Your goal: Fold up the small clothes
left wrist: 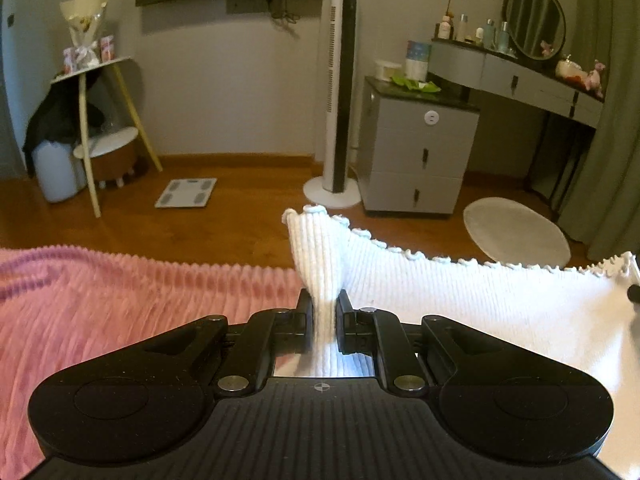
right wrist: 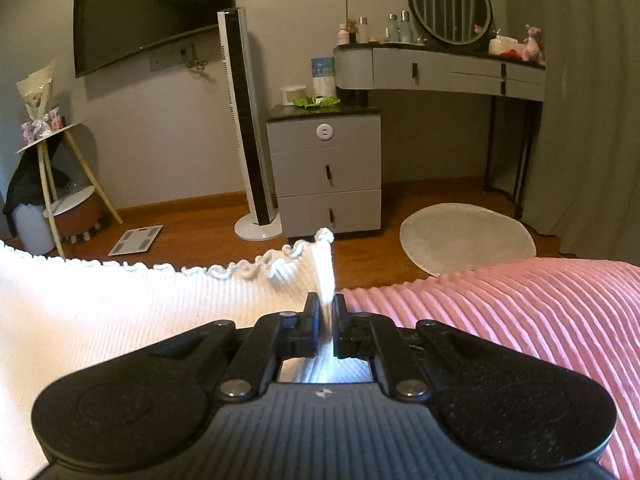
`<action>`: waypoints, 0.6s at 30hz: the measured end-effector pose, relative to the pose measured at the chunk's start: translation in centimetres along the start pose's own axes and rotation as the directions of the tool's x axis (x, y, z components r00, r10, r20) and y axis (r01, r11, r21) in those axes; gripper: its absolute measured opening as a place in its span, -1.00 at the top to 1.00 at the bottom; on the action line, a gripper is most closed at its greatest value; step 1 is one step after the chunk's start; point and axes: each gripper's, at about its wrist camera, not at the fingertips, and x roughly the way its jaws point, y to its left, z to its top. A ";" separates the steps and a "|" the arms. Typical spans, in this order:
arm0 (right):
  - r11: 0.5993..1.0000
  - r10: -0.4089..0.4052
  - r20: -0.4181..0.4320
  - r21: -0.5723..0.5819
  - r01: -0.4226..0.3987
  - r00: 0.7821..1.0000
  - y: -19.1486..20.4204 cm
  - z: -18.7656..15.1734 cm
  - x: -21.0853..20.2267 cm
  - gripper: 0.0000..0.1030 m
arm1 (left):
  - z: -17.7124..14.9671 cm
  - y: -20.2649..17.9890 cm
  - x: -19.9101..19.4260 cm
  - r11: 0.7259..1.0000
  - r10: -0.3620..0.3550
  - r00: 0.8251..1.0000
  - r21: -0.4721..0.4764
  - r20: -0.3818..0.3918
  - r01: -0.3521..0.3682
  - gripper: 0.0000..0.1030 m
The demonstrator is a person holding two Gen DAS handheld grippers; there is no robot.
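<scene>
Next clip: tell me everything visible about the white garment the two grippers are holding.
The white garment is a ribbed knit with a small scalloped trim along its upper edge. It is stretched between the left gripper and the right gripper, each shut on a bunched corner that sticks up past the fingers. The edge sags slightly between them. The garment hangs over the pink ribbed bedspread; its lower part is out of view.

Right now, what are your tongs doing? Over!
Left tongs shut on white knit top. Right tongs shut on it too. Top stretched over pink blanket. Nothing in the way.

Black hand-held gripper [left wrist: 324,300], ribbed grey housing, silver round screws
</scene>
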 end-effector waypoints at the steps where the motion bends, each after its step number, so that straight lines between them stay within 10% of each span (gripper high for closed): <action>1: 1.000 -0.013 -0.001 -0.005 0.013 1.000 0.1 0.1 0.5 0.90 | 0.0 -0.1 0.4 1.000 0.014 1.000 -0.002 0.004 -0.014 0.74; 10: 0.999 -0.043 -0.089 0.007 0.044 0.995 -0.7 -1.1 3.9 0.88 | -3.1 -2.0 6.0 0.985 0.154 0.985 0.087 -0.080 -0.147 0.65; 18: 0.994 0.024 0.035 0.103 -0.028 0.999 -2.1 -3.9 -5.8 0.84 | -4.3 0.0 -0.6 0.991 0.129 0.991 0.018 -0.027 -0.129 0.50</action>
